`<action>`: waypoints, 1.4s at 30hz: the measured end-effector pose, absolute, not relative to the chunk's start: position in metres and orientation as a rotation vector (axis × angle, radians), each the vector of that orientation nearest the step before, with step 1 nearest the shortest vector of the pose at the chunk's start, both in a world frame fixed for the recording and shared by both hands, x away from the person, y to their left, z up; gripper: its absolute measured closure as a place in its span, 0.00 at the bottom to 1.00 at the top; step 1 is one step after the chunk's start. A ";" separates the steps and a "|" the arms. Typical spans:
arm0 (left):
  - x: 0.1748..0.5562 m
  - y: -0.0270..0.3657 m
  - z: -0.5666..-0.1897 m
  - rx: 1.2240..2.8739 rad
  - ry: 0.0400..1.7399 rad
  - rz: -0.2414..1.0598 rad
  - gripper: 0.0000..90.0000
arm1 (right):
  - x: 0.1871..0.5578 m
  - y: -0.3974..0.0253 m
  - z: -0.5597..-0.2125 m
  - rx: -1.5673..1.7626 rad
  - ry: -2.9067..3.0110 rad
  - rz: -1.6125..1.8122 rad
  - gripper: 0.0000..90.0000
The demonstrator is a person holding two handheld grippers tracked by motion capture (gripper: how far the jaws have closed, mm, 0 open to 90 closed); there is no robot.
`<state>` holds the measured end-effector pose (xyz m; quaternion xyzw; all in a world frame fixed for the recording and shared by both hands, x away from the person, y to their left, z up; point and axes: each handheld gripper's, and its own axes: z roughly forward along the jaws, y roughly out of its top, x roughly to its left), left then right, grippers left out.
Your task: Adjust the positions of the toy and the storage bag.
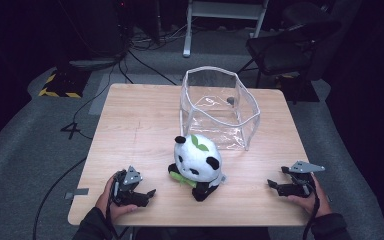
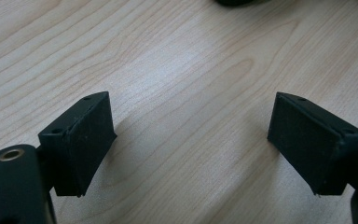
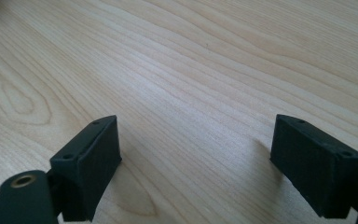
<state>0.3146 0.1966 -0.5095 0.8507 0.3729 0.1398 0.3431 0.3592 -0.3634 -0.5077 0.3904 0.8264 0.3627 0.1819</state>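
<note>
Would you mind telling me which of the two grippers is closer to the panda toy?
The left gripper: it rests just left of the panda toy, whereas the right gripper sits farther off, near the table's right edge.

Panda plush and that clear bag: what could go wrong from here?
1. The clear bag looks soft-walled, with a wavy rim; pushing the panda plush in may fold or slide it.
2. The plush is round and bulky; the left claw and right claw, both open and resting on the table, may pinch only fur and lose it.
3. The plush sits near the table's front edge; a nudge might knock it off.
</note>
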 end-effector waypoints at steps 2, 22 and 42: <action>0.314 0.197 -0.509 2.209 0.972 0.363 0.16 | 0.359 -0.363 -0.508 1.102 2.334 1.024 0.18; 0.314 0.197 -0.509 2.211 0.975 0.373 0.16 | 0.344 -0.315 -0.480 0.906 2.389 1.188 0.20; 0.314 0.196 -0.510 2.204 0.985 0.371 0.16 | 0.333 -0.218 -0.463 0.627 2.464 1.280 0.21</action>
